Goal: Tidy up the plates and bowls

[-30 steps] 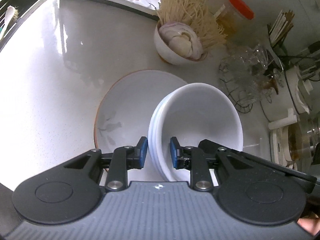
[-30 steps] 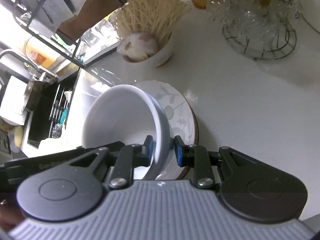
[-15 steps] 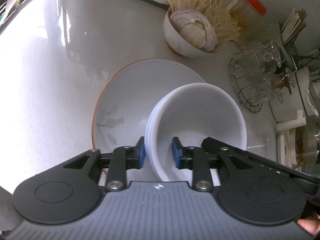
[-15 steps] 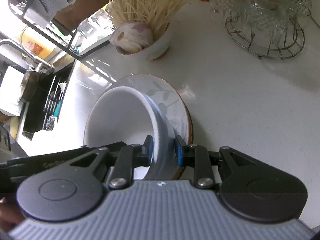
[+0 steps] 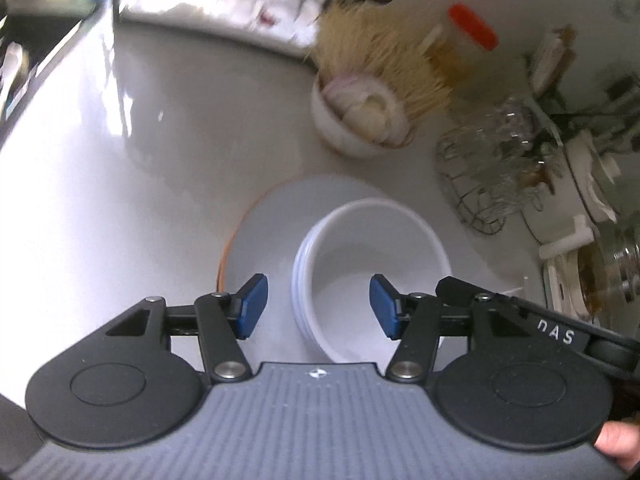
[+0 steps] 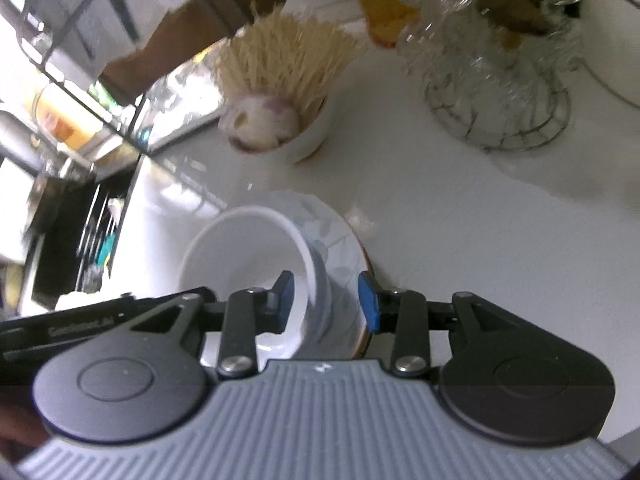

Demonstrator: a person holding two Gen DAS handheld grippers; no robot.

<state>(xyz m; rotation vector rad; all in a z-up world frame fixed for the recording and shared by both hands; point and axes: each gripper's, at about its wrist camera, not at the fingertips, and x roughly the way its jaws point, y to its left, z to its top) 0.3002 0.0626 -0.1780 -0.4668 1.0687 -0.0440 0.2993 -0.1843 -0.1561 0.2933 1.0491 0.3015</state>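
The stack of white bowls point(image 5: 372, 276) sits on the leaf-patterned plate point(image 6: 340, 248), which rests on the white desk point(image 5: 120, 200). The left gripper point(image 5: 318, 308) is spread, its fingers straddling the near-left bowl wall without touching it. The right gripper point(image 6: 326, 300) is likewise spread across the opposite wall. Both grippers lie equally close; the stack lies directly ahead of each. Legible writing: "nAS" on the right gripper's arm; other lettering is blurred.

"nAS" reads in white on the black arm of the right hand-held gripper point(image 5: 560, 336). Lettering on the left hand-held gripper point(image 6: 80, 326) arm is too blurred to read.
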